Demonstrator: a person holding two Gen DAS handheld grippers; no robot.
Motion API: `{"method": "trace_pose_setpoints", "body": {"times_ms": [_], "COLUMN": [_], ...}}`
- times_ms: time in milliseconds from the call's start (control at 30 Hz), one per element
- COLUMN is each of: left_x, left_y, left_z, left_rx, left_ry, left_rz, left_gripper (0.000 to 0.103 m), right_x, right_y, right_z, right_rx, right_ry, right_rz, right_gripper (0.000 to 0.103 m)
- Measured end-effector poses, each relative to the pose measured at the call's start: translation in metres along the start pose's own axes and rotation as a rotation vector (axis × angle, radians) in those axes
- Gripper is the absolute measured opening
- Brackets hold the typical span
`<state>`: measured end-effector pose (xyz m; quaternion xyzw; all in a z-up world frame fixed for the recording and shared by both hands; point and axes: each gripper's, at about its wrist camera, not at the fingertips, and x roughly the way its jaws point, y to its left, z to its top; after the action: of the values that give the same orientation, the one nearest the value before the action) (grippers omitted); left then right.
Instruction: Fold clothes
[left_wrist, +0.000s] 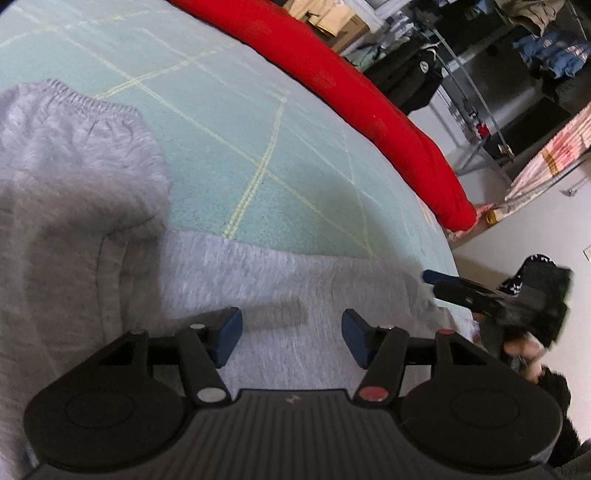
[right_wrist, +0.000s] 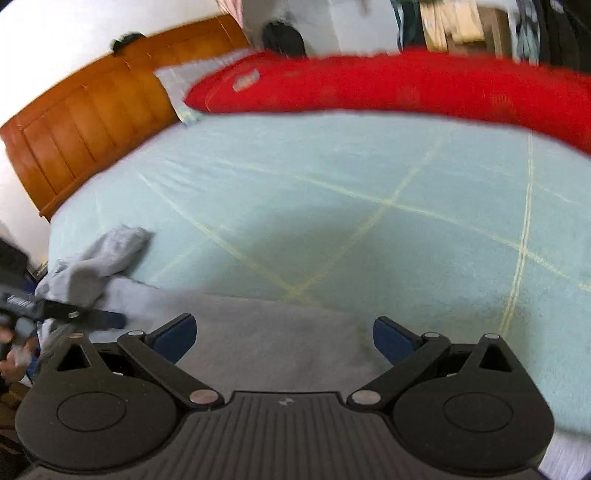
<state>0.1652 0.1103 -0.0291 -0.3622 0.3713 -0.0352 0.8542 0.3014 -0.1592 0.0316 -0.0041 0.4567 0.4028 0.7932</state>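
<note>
Left wrist: grey garment (left_wrist: 229, 273) seemingly under spread fingers (left_wrist: 229, 338).

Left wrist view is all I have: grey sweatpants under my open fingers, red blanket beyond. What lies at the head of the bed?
Observer: A wooden headboard stands there, with a pale pillow leaning against it beside the red blanket.
Operator: Is the right gripper holding cloth?
Observer: No. The right gripper is open, jaws wide apart over the grey sweatpants, nothing between them.
Operator: Is the rest of the garment flat?
Observer: Not at its far end; the right wrist view shows it bunched into a raised lump near the edge of the green sheet.
</note>
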Motion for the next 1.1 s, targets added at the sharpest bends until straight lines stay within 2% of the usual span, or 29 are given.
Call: {"method": "trace_pose_setpoints", "body": {"times_ms": [67, 133, 200, 333, 367, 467, 600, 667, 800, 867, 933, 1033, 1100], "left_x": [-0.002, -0.006, -0.01, -0.014, -0.016, -0.023, -0.013, 0.001, 0.033, 0.036, 0.03, 0.022, 0.022], "left_y": [-0.004, -0.005, -0.004, -0.005, -0.007, -0.014, -0.024, -0.023, -0.011, -0.012, -0.024, -0.041, -0.047], "left_z": [-0.003, -0.006, -0.008, -0.008, -0.007, -0.005, 0.001, 0.005, 0.013, 0.018, 0.02, 0.013, 0.006], "left_rx": [0.005, -0.001, -0.015, -0.029, -0.024, 0.001, 0.053, 0.061, 0.029, 0.011, 0.056, 0.156, 0.211], "left_ry": [-0.007, -0.016, -0.027, -0.055, -0.064, -0.089, -0.076, -0.052, -0.003, -0.014, -0.024, -0.034, -0.028], "left_rz": [0.013, 0.022, 0.018, 0.037, 0.035, 0.015, -0.049, -0.05, -0.006, -0.005, 0.021, 0.064, 0.096], "left_gripper": [0.061, 0.062, 0.064, 0.064, 0.064, 0.066, 0.071, 0.071, 0.071, 0.071, 0.071, 0.072, 0.075], "right_x": [0.007, 0.015, 0.017, 0.022, 0.02, -0.002, -0.033, -0.04, -0.01, 0.009, -0.003, -0.045, -0.062], "right_y": [-0.014, -0.023, -0.023, -0.018, -0.018, -0.014, 0.002, 0.009, 0.006, 0.0, 0.011, 0.021, 0.018], "right_z": [0.012, 0.015, 0.019, 0.038, 0.043, 0.046, 0.023, 0.005, -0.021, -0.027, -0.026, -0.043, -0.061], "right_rx": [0.011, 0.028, 0.047, 0.003, 0.01, -0.026, -0.11, -0.142, -0.118, -0.087, -0.079, -0.068, -0.02], "right_ry": [0.035, 0.082, 0.096, -0.008, -0.035, -0.117, -0.102, -0.071, -0.042, -0.045, -0.082, -0.167, -0.185], "right_rz": [0.008, 0.104, 0.266, 0.387, 0.389, 0.291, 0.244, 0.233, 0.11, 0.055, 0.027, -0.024, -0.062], "right_gripper": [0.103, 0.103, 0.103, 0.103, 0.103, 0.103, 0.103, 0.103, 0.103, 0.103, 0.103, 0.103, 0.103]}}
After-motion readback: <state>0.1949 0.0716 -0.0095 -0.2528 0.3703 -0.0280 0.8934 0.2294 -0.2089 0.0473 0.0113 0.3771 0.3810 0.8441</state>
